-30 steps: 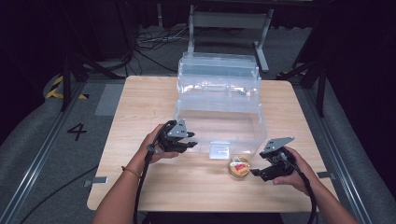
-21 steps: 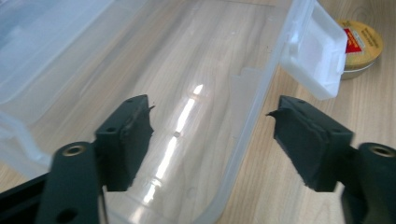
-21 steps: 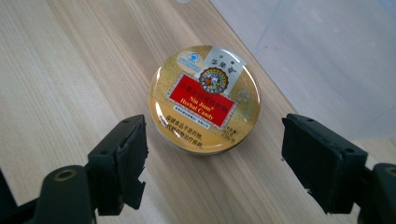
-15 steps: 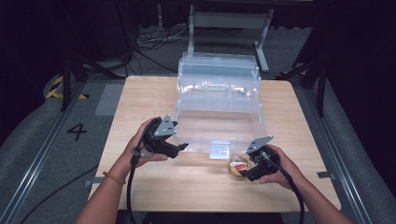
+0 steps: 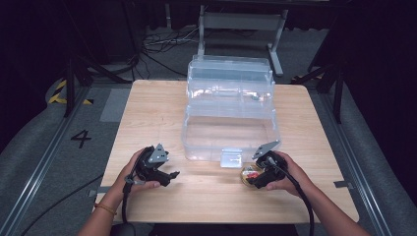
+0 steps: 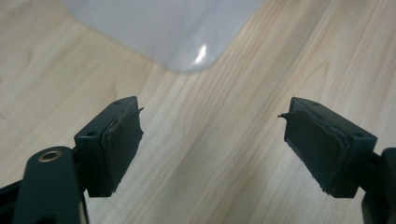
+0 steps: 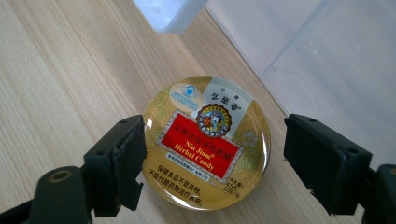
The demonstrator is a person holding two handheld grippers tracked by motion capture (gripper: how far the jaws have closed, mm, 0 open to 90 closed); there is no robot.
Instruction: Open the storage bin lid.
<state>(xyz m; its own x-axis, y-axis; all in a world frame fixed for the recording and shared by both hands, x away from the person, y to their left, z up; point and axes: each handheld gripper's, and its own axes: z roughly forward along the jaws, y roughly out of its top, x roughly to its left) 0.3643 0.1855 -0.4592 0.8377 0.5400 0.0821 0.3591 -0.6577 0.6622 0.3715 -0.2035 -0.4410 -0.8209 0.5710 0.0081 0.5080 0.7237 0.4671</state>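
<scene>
On the wooden table, the right gripper straddles a round candy tin, jaws parted, pads apparently not pressing it. Left gripper: jaws just opened wide, nothing between them, near the clear plastic box.

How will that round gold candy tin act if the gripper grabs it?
The candy tin looks stiff, so it probably won't squash. Its lid is shiny, so it may be slippery. It lies flat on the table, so it likely won't roll, though open jaws straddle it.
</scene>
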